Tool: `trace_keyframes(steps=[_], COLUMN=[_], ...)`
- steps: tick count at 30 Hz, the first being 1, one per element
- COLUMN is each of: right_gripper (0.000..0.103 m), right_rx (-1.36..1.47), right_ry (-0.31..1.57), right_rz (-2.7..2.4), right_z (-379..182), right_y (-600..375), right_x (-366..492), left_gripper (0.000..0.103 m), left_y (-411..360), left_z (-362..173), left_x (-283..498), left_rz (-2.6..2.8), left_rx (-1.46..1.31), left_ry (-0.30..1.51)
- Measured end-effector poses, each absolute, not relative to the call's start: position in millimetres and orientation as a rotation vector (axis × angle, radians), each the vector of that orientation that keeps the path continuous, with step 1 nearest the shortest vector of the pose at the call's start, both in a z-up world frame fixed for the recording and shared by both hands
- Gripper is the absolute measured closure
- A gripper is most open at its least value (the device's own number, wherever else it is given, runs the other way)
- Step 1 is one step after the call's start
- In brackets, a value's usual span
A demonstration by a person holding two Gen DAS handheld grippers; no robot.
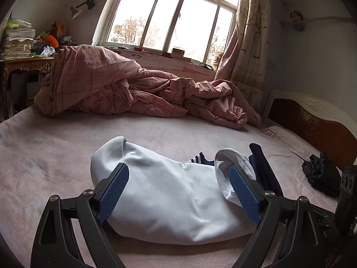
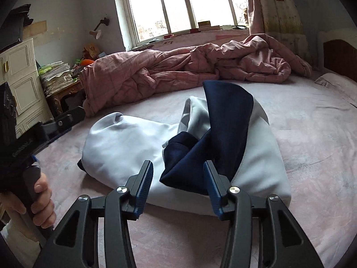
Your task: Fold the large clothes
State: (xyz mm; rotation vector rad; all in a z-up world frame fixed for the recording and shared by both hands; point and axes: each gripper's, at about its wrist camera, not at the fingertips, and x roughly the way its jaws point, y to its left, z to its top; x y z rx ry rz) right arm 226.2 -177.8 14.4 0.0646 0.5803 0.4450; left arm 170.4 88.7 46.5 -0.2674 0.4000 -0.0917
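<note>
One pink bed (image 1: 156, 134), rumpled quilt (image 1: 125, 84), bright window (image 1: 174, 15), floral curtain (image 1: 247, 33)

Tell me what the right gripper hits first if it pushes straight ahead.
Probably the navy fold of the white garment, lying between the right gripper's open fingers; depth is unclear.

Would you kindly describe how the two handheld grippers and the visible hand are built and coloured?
Both the left gripper and the right gripper have matte black angular linkage arms with triangular cutouts and round silver pivot bolts. Their fingers carry blue, fine-textured pads. The person's left hand wraps a dark grey handle below a black body bearing faint lettering; a light sleeve shows at the wrist.
</note>
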Motion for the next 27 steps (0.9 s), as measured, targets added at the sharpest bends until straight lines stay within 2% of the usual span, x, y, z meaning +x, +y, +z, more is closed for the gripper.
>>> trace_keyframes(steps=[5, 8, 10, 11, 13, 20, 27], right_gripper=[0.054, 0.054, 0.055, 0.063, 0.069, 0.072, 0.072], right_rx=[0.122, 0.142, 0.192, 0.211, 0.233, 0.303, 0.096], right_ry=[0.469, 0.489, 0.529, 0.557, 0.614, 0.751, 0.722], right_rz=[0.362, 0.221, 0.199, 0.196, 0.212, 0.466, 0.418], right_z=[44.8, 52.8, 47.9, 43.3, 32.0, -11.4, -26.7], right_y=[-200.1, -219.4, -232.8, -238.3, -241.3, -211.3, -179.1], right_x=[224.0, 245.9, 267.7, 278.4, 297.0, 317.4, 301.5], left_gripper=[0.013, 0.013, 0.013, 0.013, 0.013, 0.013, 0.013], left_y=[87.6, 83.7, 80.6, 79.2, 76.7, 69.4, 66.1], left_z=[40.7, 38.8, 38.4, 38.2, 37.7, 36.4, 32.9], left_x=[173.3, 174.1, 174.6, 174.7, 175.6, 176.1, 181.7], left_rz=[-0.088, -0.087, -0.089, -0.091, -0.098, -0.088, -0.057], left_rx=[-0.265, -0.249, -0.241, -0.238, -0.232, -0.187, -0.164], left_ry=[0.42, 0.423, 0.425, 0.426, 0.429, 0.448, 0.461])
